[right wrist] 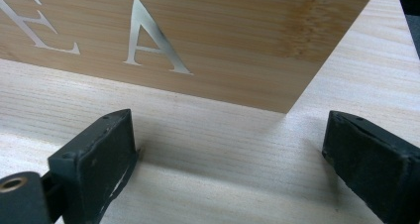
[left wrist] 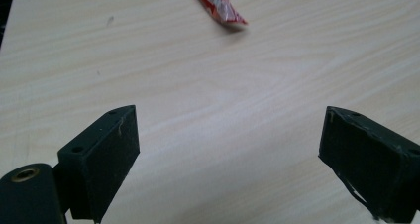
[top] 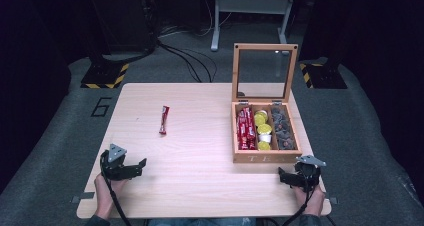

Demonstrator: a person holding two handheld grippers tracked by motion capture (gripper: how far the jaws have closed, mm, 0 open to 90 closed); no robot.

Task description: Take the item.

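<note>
- Pale wood-grain table [top: 200, 176] on grey carpet, dark room behind
- Left gripper [top: 131, 169] at the near left corner, blocky black jaws spread wide over bare tabletop, holding nothing
- Red sachet [top: 164, 119], slim and glossy with a crimped end, lies alone left of centre, well ahead of that gripper
- Bamboo tea box [top: 267, 157] at right, glass lid upright, three compartments: red sachets, yellow pods, dark grey pieces
- Right gripper [top: 289, 177] just beside the box's front wall, jaws wide, empty
</note>
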